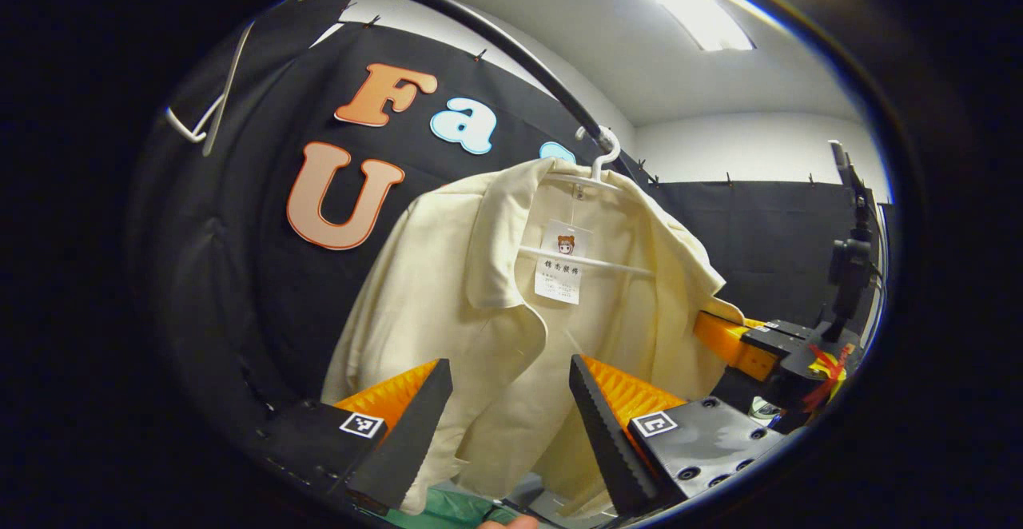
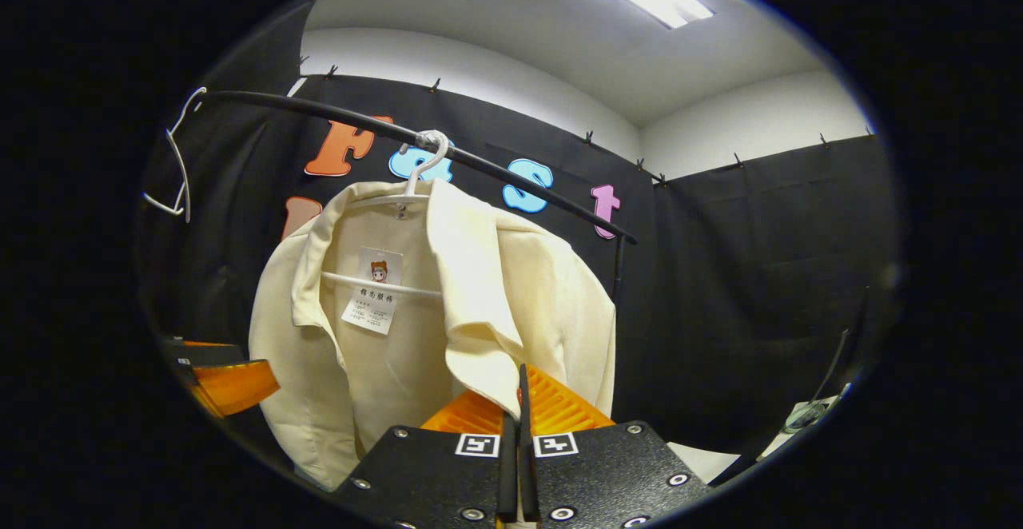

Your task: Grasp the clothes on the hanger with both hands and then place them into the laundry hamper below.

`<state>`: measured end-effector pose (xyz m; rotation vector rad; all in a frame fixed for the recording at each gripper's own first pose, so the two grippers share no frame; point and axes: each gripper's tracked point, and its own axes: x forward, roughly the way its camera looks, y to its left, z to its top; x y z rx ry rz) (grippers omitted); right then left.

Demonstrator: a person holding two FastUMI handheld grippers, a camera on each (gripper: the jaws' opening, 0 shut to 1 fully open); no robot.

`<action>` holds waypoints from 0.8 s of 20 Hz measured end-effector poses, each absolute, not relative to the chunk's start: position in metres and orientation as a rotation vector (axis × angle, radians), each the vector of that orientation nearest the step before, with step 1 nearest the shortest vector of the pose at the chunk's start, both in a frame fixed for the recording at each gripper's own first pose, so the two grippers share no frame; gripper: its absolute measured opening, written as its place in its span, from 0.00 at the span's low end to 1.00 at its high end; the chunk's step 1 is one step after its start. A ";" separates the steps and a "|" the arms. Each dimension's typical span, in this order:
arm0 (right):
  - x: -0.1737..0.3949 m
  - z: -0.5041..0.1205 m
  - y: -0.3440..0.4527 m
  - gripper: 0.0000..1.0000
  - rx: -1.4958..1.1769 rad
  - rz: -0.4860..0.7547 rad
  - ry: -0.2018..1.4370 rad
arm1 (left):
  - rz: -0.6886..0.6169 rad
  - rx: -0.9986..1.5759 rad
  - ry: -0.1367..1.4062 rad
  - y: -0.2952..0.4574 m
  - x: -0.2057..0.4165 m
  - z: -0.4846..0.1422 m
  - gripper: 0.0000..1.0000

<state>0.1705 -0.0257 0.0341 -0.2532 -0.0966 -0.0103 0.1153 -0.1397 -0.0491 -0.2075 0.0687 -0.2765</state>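
Note:
A cream jacket (image 1: 495, 329) hangs on a white hanger (image 1: 595, 173) from a black rail (image 1: 495, 37); a paper tag dangles inside its collar. My left gripper (image 1: 511, 413) is open, its fingers spread in front of the jacket's lower front, and the cloth is not pinched. In the right gripper view the same jacket (image 2: 384, 353) fills the centre. My right gripper (image 2: 518, 405) is shut, its tips nipping the jacket's front edge. From the left gripper view the right gripper (image 1: 723, 337) meets the jacket's right side. A green patch (image 1: 451, 509) shows under the hem.
An empty white hanger (image 1: 200, 125) hangs at the rail's left end, also seen as the empty hanger (image 2: 172, 185). The rail (image 2: 360, 121) ends at a post on the right. A dark stand (image 1: 847, 265) rises at the far right. The left gripper (image 2: 232, 385) sits left of the jacket.

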 end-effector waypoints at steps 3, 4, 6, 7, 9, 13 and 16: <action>0.168 0.032 -0.023 0.01 -0.250 0.027 -0.083 | -0.230 -0.189 0.092 -0.151 0.152 -0.077 0.97; 0.169 0.031 -0.023 0.01 -0.252 0.036 -0.080 | -0.203 -0.166 0.095 -0.153 0.163 -0.087 0.97; 0.170 0.029 -0.022 0.01 -0.246 0.048 -0.070 | -0.121 -0.107 0.075 -0.147 0.185 -0.096 0.97; 0.169 0.029 -0.022 0.01 -0.236 0.051 -0.066 | -0.070 -0.076 0.056 -0.141 0.194 -0.097 0.97; 0.166 0.028 -0.027 0.01 -0.215 0.052 -0.060 | 0.051 -0.014 0.007 -0.120 0.206 -0.096 0.97; 0.160 0.030 -0.044 0.01 -0.217 0.036 -0.066 | 0.203 0.134 -0.080 -0.076 0.209 -0.076 0.95; 0.160 0.031 -0.048 0.01 -0.212 0.034 -0.072 | 0.199 0.158 -0.112 -0.059 0.195 -0.062 0.75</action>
